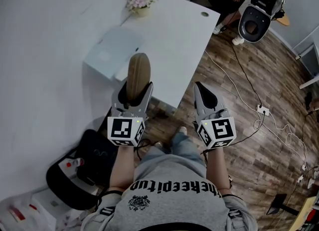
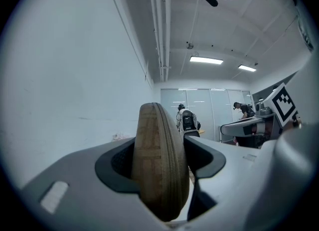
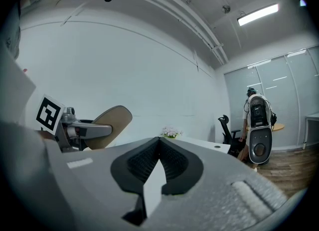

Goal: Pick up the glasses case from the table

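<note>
A brown oval glasses case (image 1: 138,74) with a zip round its edge stands on edge between the jaws of my left gripper (image 1: 133,91), which is shut on it and holds it in the air over the near edge of the white table (image 1: 184,40). In the left gripper view the glasses case (image 2: 158,162) fills the gap between the two dark pads. My right gripper (image 1: 203,93) hangs beside the table's near corner, over the wooden floor, its jaws shut with nothing between them. The right gripper view shows the case (image 3: 110,125) in the left gripper off to its left.
A closed silver laptop (image 1: 113,50) and a small pot of pink flowers (image 1: 140,1) are on the table. A black office chair (image 1: 82,170) stands at lower left. A white robot (image 1: 259,8) with a person behind it stands at upper right. Cables and a power strip (image 1: 262,109) lie on the floor.
</note>
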Demonstrator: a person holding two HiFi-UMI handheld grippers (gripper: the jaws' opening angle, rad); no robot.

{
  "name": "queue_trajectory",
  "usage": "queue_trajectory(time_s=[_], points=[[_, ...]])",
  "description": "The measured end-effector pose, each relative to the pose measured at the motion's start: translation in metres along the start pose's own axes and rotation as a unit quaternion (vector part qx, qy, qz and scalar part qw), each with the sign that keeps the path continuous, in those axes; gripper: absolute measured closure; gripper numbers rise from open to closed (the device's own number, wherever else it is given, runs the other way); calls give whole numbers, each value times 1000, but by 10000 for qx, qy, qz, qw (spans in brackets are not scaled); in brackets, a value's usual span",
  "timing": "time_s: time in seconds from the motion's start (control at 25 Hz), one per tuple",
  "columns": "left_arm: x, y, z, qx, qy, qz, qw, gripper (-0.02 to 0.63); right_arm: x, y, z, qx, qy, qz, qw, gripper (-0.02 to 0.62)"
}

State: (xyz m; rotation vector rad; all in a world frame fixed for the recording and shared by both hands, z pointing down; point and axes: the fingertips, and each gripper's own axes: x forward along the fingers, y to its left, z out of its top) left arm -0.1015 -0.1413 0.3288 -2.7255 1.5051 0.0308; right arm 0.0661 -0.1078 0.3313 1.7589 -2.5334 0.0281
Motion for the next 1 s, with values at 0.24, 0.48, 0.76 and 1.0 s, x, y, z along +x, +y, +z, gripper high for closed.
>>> queue_trajectory(time_s=[0.24, 0.48, 0.76, 1.0], points=[[-6, 5, 6, 11, -101, 30, 9999, 311, -1, 4, 3, 17, -66, -22, 10000, 593], [-8, 7, 9, -21, -161, 38, 9999, 311, 0, 6, 4, -3, -60, -24, 10000, 594], [-9, 5, 10, -9, -182, 20, 9998, 311, -2, 7, 5, -14, -71, -27, 10000, 593], [-11, 7, 8, -4, -181, 7, 9998, 311, -3, 10, 4, -42, -69, -46, 10000, 594]])
